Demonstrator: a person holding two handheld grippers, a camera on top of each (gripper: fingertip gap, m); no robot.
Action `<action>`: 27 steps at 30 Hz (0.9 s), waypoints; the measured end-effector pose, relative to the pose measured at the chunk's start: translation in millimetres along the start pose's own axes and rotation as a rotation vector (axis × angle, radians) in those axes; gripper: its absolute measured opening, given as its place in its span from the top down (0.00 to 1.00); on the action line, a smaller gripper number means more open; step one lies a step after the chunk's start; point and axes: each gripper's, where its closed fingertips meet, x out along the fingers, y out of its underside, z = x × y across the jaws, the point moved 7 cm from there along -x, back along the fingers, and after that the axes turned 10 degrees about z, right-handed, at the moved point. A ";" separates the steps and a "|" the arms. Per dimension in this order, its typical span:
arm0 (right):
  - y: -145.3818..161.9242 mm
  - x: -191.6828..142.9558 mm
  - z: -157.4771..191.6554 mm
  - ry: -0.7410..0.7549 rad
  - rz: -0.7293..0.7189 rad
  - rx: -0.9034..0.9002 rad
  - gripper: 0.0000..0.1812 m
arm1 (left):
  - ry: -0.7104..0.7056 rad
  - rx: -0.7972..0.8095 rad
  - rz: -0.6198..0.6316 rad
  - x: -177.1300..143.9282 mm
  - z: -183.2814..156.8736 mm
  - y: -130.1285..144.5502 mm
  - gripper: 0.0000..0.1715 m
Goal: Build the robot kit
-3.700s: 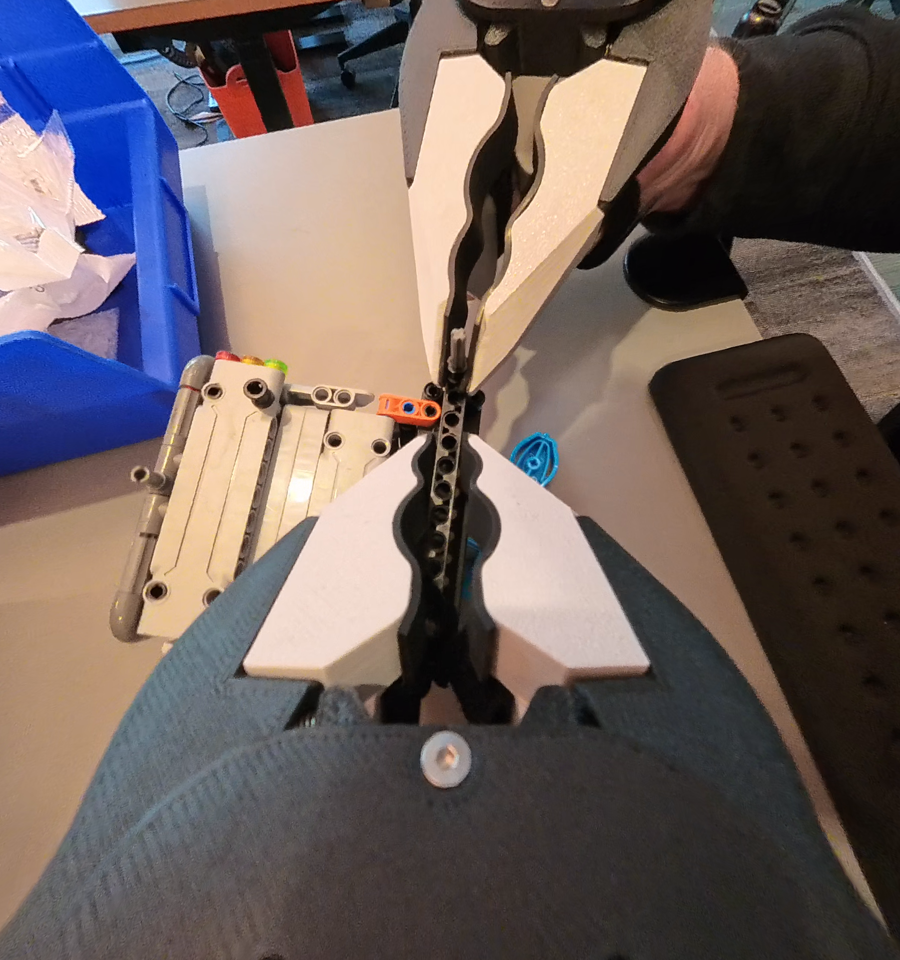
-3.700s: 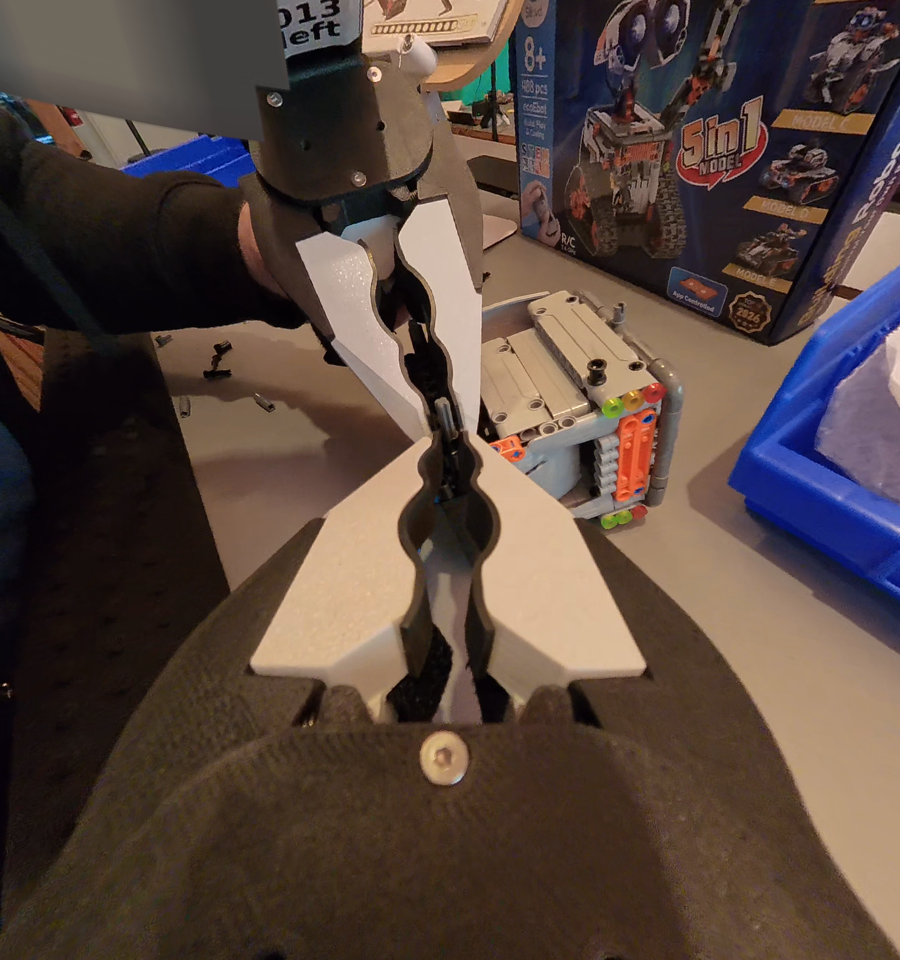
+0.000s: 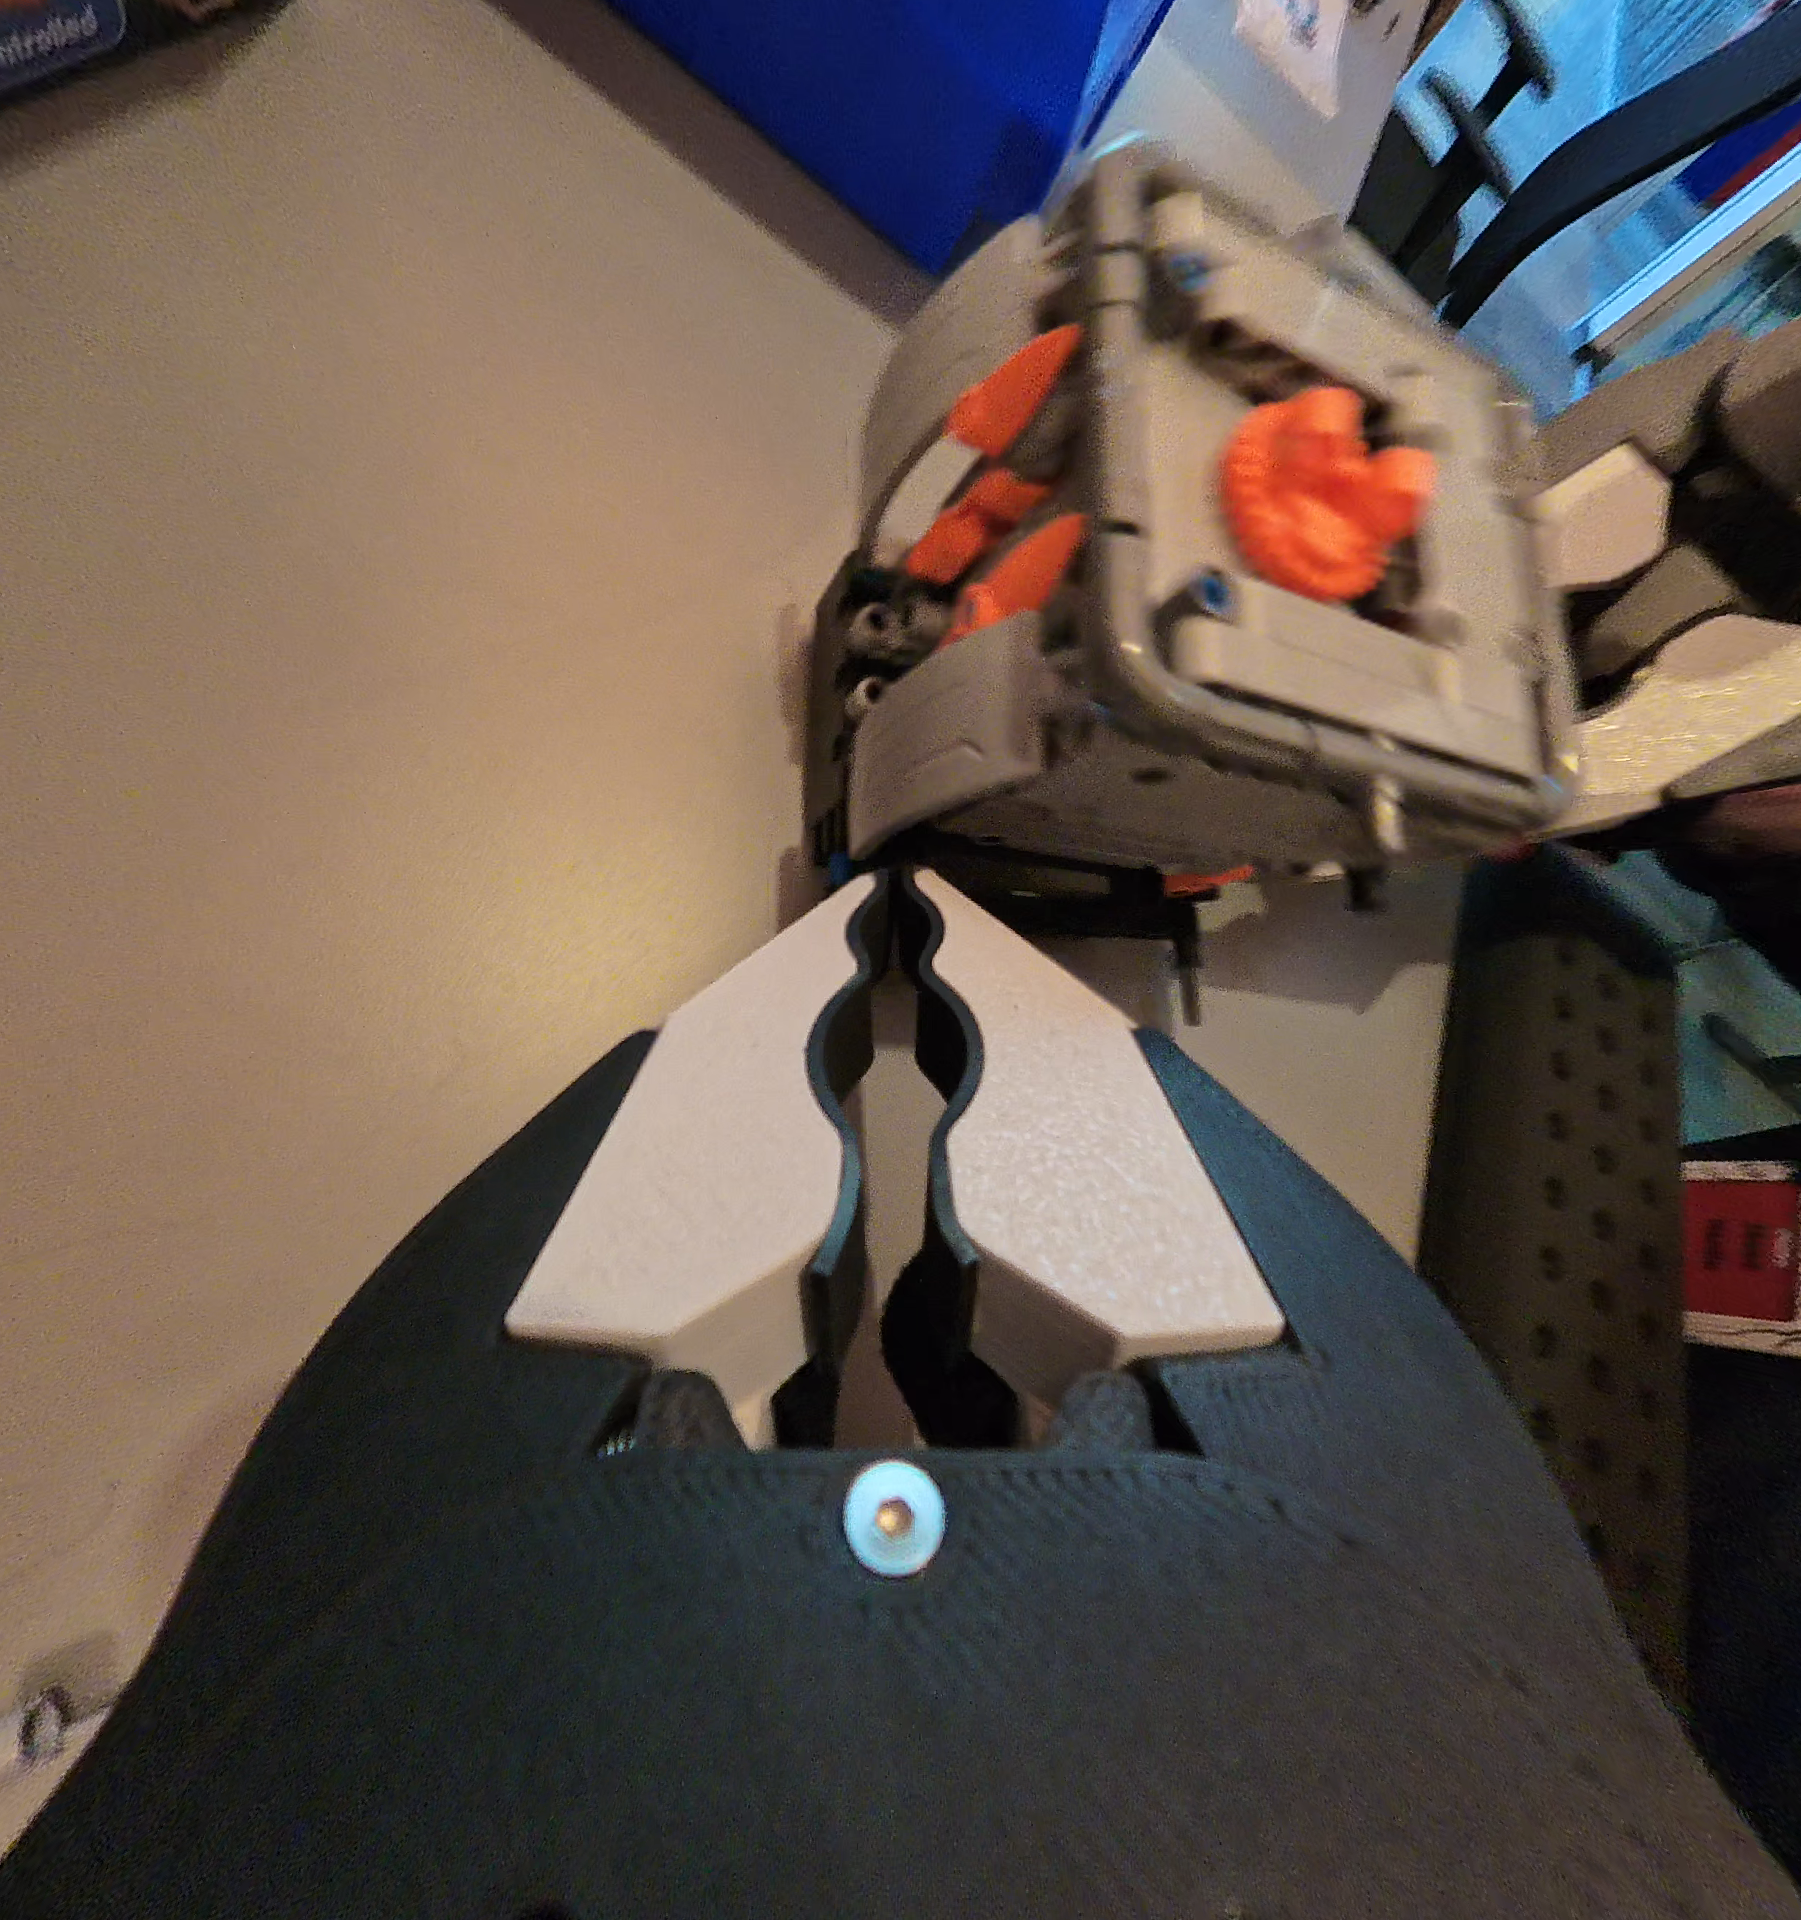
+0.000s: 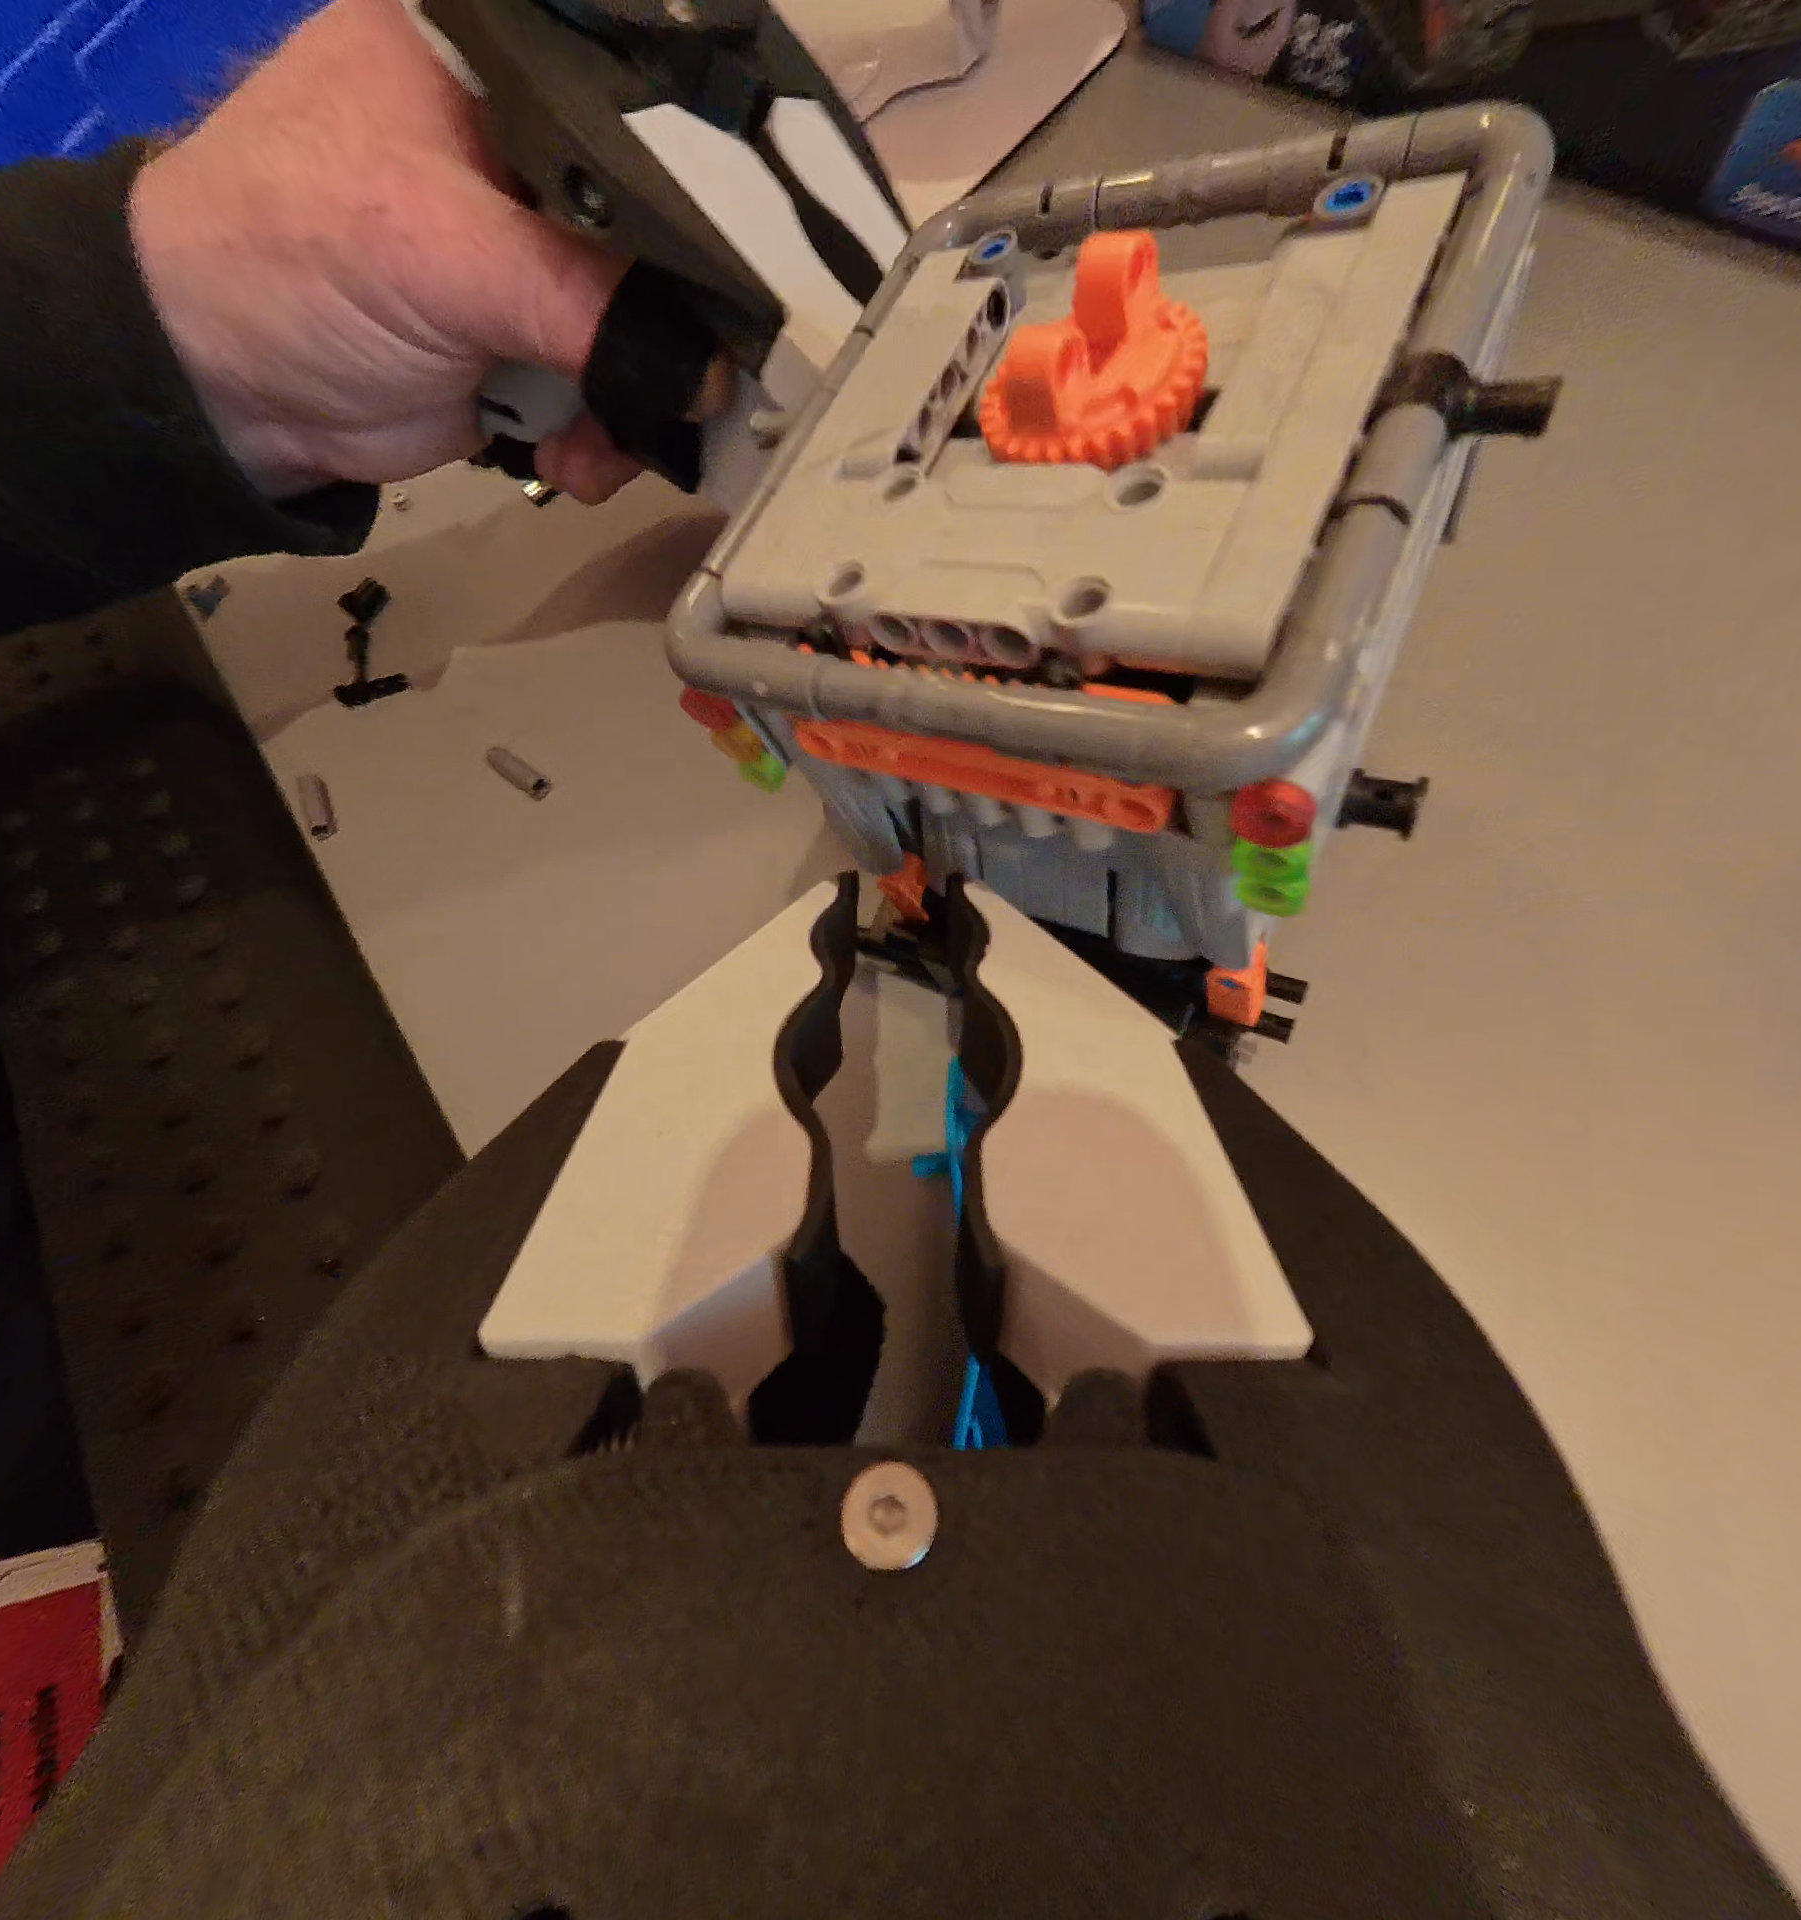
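Blue bin (image 3: pixel 875 125) lies behind, contents unseen. Unlike before, the grey brick model (image 4: pixel 1083 499) is lifted off the table (image 4: pixel 1602 727); right gripper (image 4: pixel 901 899) pinches its underside, left gripper (image 3: pixel 894 883) narrow beneath it

Left wrist cam looks along the left gripper (image 3: pixel 894 883), low and tilted, very close under the grey brick model (image 3: pixel 1239 644) — blurred, the desk (image 3: pixel 356 623) running up to a blue bin (image 3: pixel 875 114) at its far edge. Right wrist cam looks along the right gripper (image 4: pixel 901 894) from above, close on the model's (image 4: pixel 1062 499) top plate and orange gear (image 4: pixel 1098 364), desk (image 4: pixel 1602 935) beyond. Both views share the model, the desk and the black perforated mat (image 3: pixel 1561 1195) (image 4: pixel 148 987) — from nearly opposite sides.
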 end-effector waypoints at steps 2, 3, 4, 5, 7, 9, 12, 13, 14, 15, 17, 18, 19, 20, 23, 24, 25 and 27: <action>1.5 2.0 3.6 -0.008 0.032 -0.020 0.91 | -0.006 -0.020 0.020 1.1 4.8 4.7 1.00; 2.2 -1.5 3.6 -0.004 0.039 -0.026 0.91 | -0.007 -0.027 0.006 -1.8 5.5 5.5 1.00; 2.1 -7.4 2.4 -0.013 0.026 -0.013 0.90 | -0.015 -0.025 -0.005 -5.8 5.3 6.5 1.00; 2.0 -13.9 0.7 -0.033 0.011 0.006 0.90 | -0.026 -0.021 -0.002 -9.2 5.2 8.8 1.00; 4.9 -26.4 -5.8 -0.041 0.022 0.021 0.89 | -0.035 -0.038 -0.003 -15.0 7.0 14.2 0.99; 4.5 -39.4 -15.4 -0.035 -0.006 0.042 0.88 | -0.054 -0.064 0.007 -19.0 11.0 20.5 0.97; 0.9 -51.1 -34.1 -0.033 -0.050 0.097 0.83 | -0.028 -0.113 0.018 -16.7 12.9 30.3 0.94; -1.0 -53.0 -40.1 -0.036 -0.058 0.114 0.82 | -0.010 -0.135 0.017 -14.5 13.3 33.2 0.93; -1.9 -52.9 -46.0 -0.035 -0.047 0.126 0.80 | -0.003 -0.145 0.005 -13.1 13.5 35.3 0.92; -1.6 -51.0 -51.3 -0.037 -0.022 0.132 0.78 | -0.001 -0.149 -0.006 -11.9 13.6 37.2 0.92; -2.4 -47.1 -58.4 -0.080 -0.007 0.150 0.77 | 0.019 -0.151 -0.012 -8.6 11.1 39.4 0.89; -3.9 -47.2 -61.2 -0.107 -0.020 0.166 0.77 | 0.010 -0.143 -0.014 -7.7 10.6 40.0 0.89; -5.4 -48.1 -64.8 -0.128 -0.033 0.186 0.77 | 0.001 -0.136 -0.016 -6.9 10.3 40.2 0.89; -6.8 -49.3 -69.7 -0.138 -0.044 0.209 0.77 | 0.004 -0.135 -0.021 -5.5 9.8 39.6 0.89; -10.3 -48.8 -85.8 -0.161 -0.073 0.283 0.77 | 0.059 -0.143 -0.038 4.0 7.2 34.4 0.87; -10.9 -45.9 -90.6 -0.175 -0.072 0.312 0.77 | 0.069 -0.145 -0.030 8.7 7.5 33.1 0.86; -10.8 -41.9 -95.1 -0.185 -0.068 0.340 0.78 | 0.091 -0.148 -0.036 12.0 7.1 30.7 0.87; -8.9 -31.1 -102.0 -0.200 -0.042 0.391 0.79 | 0.118 -0.178 -0.044 15.0 8.8 27.1 0.88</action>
